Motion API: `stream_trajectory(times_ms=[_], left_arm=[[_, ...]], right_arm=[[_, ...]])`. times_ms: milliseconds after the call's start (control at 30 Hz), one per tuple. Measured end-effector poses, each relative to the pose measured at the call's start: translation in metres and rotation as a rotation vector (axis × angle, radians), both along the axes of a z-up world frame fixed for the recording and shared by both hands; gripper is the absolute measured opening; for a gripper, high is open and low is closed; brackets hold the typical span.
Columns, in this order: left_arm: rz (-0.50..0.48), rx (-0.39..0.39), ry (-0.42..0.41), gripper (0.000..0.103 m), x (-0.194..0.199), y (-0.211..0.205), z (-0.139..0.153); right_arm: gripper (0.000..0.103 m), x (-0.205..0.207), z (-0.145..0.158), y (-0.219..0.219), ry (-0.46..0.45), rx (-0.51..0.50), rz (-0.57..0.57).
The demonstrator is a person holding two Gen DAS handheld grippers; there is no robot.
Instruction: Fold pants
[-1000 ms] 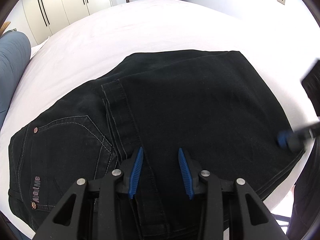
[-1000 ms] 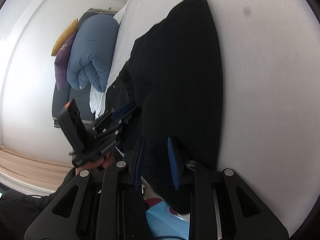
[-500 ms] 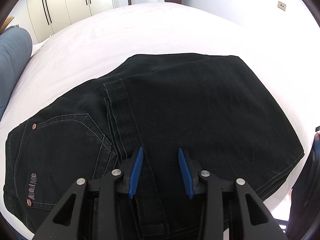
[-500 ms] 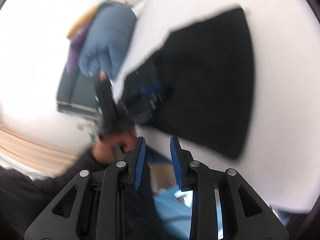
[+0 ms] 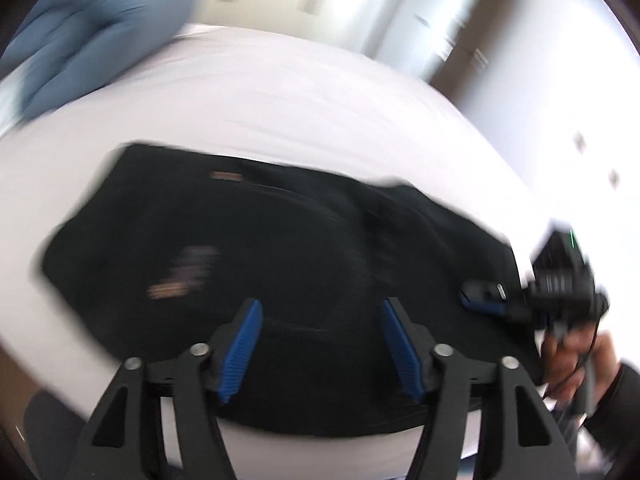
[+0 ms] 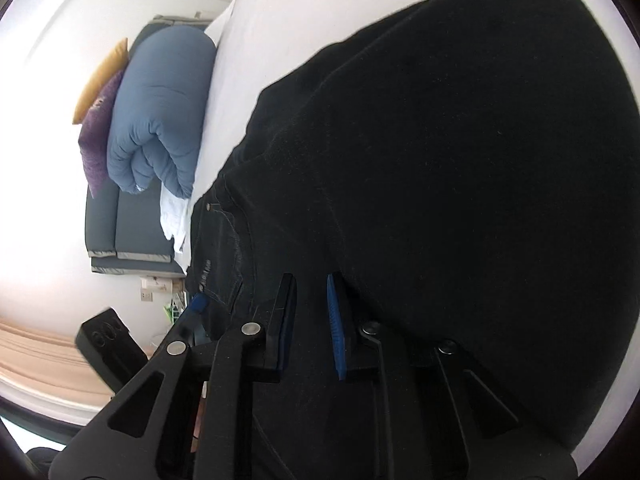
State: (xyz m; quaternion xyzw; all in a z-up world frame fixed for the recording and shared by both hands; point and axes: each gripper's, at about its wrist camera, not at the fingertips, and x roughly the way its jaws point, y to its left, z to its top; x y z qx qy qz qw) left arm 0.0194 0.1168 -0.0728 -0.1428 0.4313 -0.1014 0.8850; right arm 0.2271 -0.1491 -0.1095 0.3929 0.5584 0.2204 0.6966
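Note:
Black pants (image 5: 256,248) lie folded on the white bed (image 5: 280,104), blurred in the left wrist view. My left gripper (image 5: 322,312) hovers over their near edge, its jaws wide and opening, nothing between them. At the pants' right edge my right gripper (image 5: 484,300) is held by a hand (image 5: 568,360). In the right wrist view the pants (image 6: 460,160) fill the frame. The right gripper (image 6: 310,286) sits low over them with a narrow gap, its jaws closing. Whether cloth is between the pads is unclear. A blue fingertip (image 6: 198,303) of the left gripper shows by the waistband.
A rolled blue duvet (image 6: 160,112) lies at the head of the bed, with a purple cushion (image 6: 98,128) and a yellow one behind it. A grey bench (image 6: 128,236) stands beside the bed. White wardrobe doors (image 5: 424,20) line the far wall.
The left view has swung and rolled, so the pants now lie crosswise, and its jaws have spread wider. The right gripper came back low over the pants with a narrower gap.

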Motion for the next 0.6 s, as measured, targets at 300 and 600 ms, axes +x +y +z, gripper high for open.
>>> stream_trajectory(times_ms=[300,600], left_arm=[[0.448,-0.299,0.026,0.082,-0.026,0.161,-0.013],[0.516,-0.504,0.123,0.082,-0.006,0.193,-0.055]], right_arm=[[0.079,0.004,0.049,0.047,-0.077,0.095,0.027],[0.079,0.044,0.052,0.131,-0.039,0.158,0.145]])
